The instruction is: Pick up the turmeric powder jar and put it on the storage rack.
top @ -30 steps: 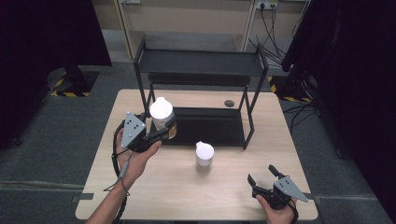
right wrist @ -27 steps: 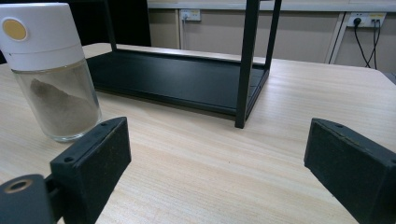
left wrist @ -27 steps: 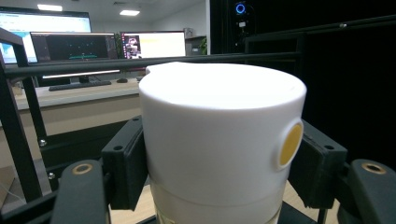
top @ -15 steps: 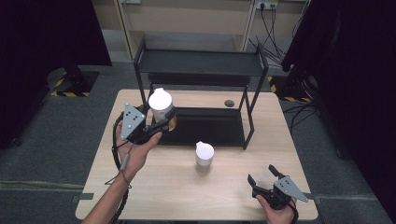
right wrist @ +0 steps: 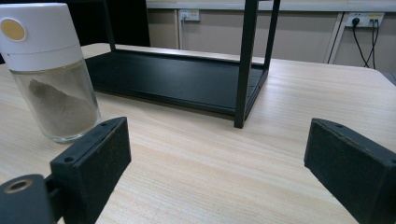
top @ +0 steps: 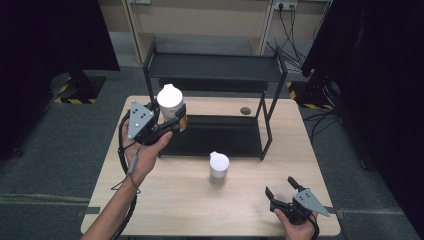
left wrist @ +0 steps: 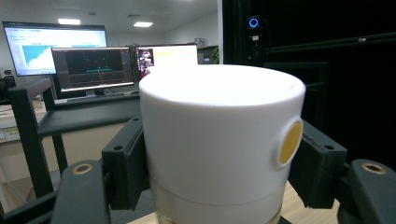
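**Jar aloft, bound for the rack**

Left gripper (top: 170, 122) clamped on a white-capped jar (top: 169, 102), jaws pressing the cap's lower sides, as seen close up in the left gripper view (left wrist: 219, 140). Held in the air above the table's (top: 165, 200) left rear, just beside the black rack's (top: 212, 67) left front post. Probably heading for a shelf: best kept upright, carried between the posts, lowered flat before loosening. Top shelf bare, lower tray (top: 215, 132) bare too, plenty of room on either. Post and top rail close by the cap, worth a careful swing.

Right gripper (top: 282, 192) wide open, holding nothing, resting near the table's front right edge. Second jar (top: 219, 165) standing mid-table, well apart from both.
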Demonstrator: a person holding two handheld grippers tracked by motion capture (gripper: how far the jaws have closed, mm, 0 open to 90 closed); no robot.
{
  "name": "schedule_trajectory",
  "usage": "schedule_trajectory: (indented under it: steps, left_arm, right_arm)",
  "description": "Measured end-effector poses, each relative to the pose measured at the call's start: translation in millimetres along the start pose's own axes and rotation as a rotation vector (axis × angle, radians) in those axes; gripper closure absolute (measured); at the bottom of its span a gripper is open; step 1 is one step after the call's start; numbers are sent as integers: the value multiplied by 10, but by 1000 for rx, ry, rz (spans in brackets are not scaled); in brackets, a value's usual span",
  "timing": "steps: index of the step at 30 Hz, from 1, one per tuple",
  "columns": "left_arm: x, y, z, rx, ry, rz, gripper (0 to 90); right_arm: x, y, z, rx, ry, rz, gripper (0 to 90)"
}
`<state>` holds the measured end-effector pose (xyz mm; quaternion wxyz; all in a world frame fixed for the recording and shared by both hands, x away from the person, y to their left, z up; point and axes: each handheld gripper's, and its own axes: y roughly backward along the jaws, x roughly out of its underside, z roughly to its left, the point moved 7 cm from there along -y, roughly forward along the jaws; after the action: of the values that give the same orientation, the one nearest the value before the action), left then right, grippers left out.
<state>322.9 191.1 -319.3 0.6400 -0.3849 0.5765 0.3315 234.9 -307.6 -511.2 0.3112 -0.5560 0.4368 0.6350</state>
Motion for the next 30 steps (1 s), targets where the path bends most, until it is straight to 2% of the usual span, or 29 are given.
schedule_trajectory:
  steps: [15, 30]
  left_arm:
    - [-227, -148, 48, -19, -7, -22, 306]
    - [-371, -276, 81, -35, -7, -21, 306]
  right_arm:
    - [-2, -1, -7, -4, -2, 2, 74]
    - [-5, -4, -7, -5, -2, 4, 74]
